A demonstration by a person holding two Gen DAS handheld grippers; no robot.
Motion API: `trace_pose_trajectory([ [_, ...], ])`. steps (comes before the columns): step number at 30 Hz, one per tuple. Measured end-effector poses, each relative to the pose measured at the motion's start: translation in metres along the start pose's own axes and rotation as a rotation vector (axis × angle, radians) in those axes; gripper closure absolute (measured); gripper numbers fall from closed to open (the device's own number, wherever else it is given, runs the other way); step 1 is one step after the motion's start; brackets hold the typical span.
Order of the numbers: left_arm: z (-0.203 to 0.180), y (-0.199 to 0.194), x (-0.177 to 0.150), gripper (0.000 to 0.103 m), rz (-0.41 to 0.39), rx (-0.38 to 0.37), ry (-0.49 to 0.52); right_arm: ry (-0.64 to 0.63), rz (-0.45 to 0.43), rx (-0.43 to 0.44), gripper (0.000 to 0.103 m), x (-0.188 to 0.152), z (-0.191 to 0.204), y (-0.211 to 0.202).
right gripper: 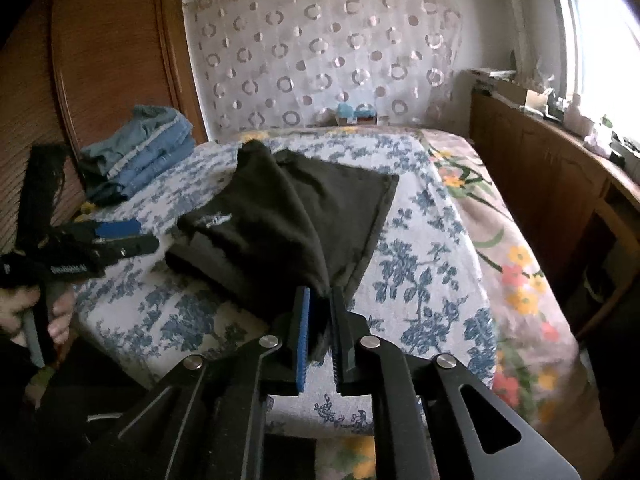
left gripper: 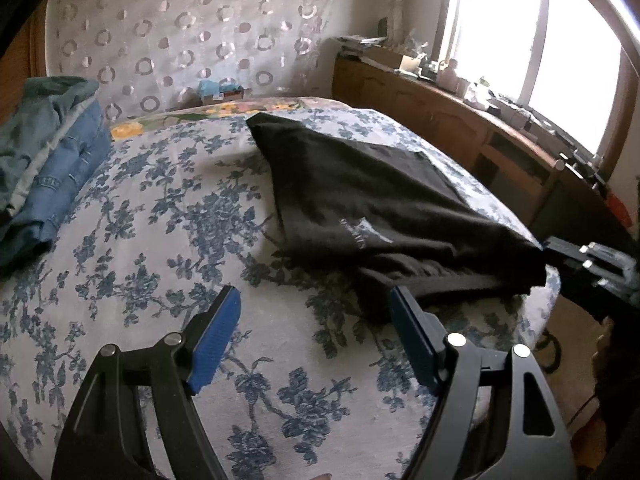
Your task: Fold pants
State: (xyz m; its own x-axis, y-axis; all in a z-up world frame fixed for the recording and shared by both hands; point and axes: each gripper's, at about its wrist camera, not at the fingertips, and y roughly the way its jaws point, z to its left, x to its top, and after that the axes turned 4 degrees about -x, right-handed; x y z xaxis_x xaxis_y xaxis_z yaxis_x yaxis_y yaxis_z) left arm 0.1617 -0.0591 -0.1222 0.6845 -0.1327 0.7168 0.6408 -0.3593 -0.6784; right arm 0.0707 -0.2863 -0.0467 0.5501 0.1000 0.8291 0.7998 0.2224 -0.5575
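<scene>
Black pants on the floral bed cover, one gripper still on the cloth

The black pants lie folded on the blue-flowered bed cover. The right gripper has a bunched edge between its narrow jaws — pads close on the fabric. The left gripper stands released, empty, pants at its one o'clock. Folded jeans sit at ten o'clock.

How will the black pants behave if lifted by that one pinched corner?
Probably floppy: the black pants already drape in soft folds from the right tongs to the bedspread. Likely to sag and unfold, since the layers lie loosely. Probably light, a soft knit by its look, though weight can't be confirmed.
</scene>
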Motion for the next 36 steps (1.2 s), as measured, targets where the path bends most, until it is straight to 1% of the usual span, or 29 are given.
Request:
trace_pose_trajectory([
  [4,0.004,-0.005,-0.003,0.025,-0.009,0.019,-0.003,-0.008,-0.042,0.008,0.078,0.009,0.004,-0.01],
  [6,0.008,-0.009,-0.003,0.025,-0.009,0.022,-0.016,-0.014,-0.055,0.022,0.075,0.013,0.007,-0.011],
  [10,0.016,-0.018,-0.001,0.025,-0.022,0.038,-0.01,-0.042,-0.067,0.062,0.068,0.024,0.021,-0.003],
  [15,0.031,-0.033,0.007,0.025,-0.048,0.041,-0.015,-0.075,-0.051,0.121,0.068,0.037,0.041,0.024],
  [19,0.042,-0.044,0.013,0.025,-0.072,0.06,-0.015,-0.085,-0.009,0.189,0.068,0.049,0.056,0.06],
  [23,0.053,-0.051,0.016,0.025,-0.083,0.072,-0.032,-0.123,0.04,0.243,0.068,0.059,0.073,0.095],
  [27,0.055,-0.059,0.018,0.025,-0.099,0.068,-0.026,-0.189,0.069,0.238,0.068,0.064,0.087,0.116],
  [33,0.057,-0.068,0.02,0.025,-0.12,0.065,-0.031,-0.247,0.12,0.244,0.068,0.073,0.107,0.138],
  [36,0.057,-0.07,0.02,0.025,-0.123,0.062,-0.03,-0.27,0.144,0.231,0.068,0.074,0.115,0.149],
])
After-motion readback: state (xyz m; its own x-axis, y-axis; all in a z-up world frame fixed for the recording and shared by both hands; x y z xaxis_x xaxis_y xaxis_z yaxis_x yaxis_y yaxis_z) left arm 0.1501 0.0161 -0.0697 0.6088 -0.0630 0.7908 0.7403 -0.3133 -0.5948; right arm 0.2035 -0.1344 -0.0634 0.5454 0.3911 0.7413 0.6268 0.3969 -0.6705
